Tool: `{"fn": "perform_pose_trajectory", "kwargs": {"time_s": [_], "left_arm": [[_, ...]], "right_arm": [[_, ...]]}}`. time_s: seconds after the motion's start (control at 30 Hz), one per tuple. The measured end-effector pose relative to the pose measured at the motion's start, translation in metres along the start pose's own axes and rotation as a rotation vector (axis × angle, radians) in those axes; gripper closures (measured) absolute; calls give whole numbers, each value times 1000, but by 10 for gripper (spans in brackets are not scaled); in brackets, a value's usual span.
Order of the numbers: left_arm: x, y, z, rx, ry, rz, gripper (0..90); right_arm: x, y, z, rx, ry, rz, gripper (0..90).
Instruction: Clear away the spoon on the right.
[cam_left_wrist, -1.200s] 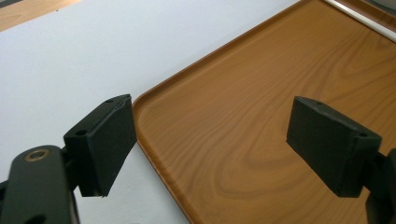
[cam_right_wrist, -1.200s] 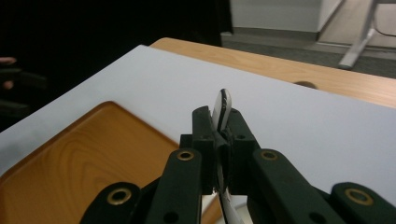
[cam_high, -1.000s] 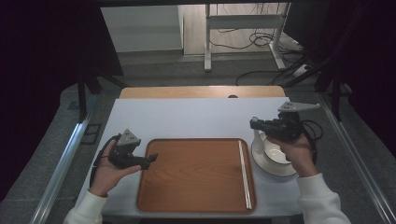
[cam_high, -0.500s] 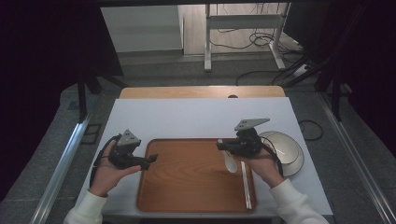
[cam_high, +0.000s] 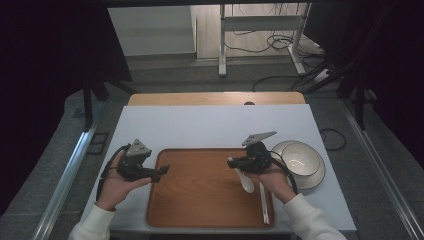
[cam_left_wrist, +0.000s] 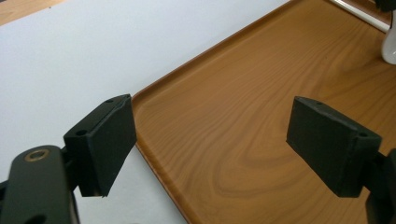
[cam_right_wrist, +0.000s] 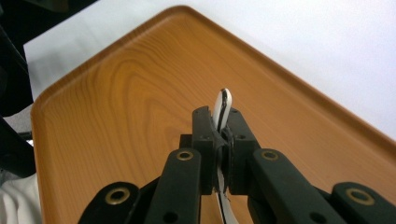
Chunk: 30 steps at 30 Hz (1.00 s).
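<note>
A: High view: right gripper (cam_high: 235, 164) clamps the white ceramic spoon (cam_high: 245, 182) above the brown wooden tray (cam_high: 200, 210); left gripper (cam_high: 162, 171) stands open.

B: Lower gently; release only once the bowl rests flat.

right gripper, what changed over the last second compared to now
The right gripper, shut on the white spoon, moved from above the bowl leftward and down over the wooden tray. Its grip did not change. The left gripper stayed open at the tray's left edge; bowl, plate and chopsticks stayed put.
</note>
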<state>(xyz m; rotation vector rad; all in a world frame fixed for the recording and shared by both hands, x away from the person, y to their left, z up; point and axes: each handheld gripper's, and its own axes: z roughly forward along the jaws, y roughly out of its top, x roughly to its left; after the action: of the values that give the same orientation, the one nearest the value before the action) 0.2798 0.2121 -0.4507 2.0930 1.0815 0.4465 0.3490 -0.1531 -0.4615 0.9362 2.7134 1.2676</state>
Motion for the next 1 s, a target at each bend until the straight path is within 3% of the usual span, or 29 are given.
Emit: {"fn": "perform_pose_trajectory", "kwargs": {"time_s": [0.23,0.47,0.73,0.93,1.0], "left_arm": [[-2,0,2,7,-1,7,155],[-1,0,2,8,-1,4,156],[-1,0,2,6,0,6,155],[-1,0,2,6,1,3,155],[-1,0,2,5,0,2,156]], "right_arm": [[-2,-2,24,108,-21,4,846],[0,-4,43,188,-68,-41,839],[-3,-5,43,195,-114,-58,787],[-3,-4,40,166,-199,-86,588],[-2,-2,35,139,-226,-90,567]]}}
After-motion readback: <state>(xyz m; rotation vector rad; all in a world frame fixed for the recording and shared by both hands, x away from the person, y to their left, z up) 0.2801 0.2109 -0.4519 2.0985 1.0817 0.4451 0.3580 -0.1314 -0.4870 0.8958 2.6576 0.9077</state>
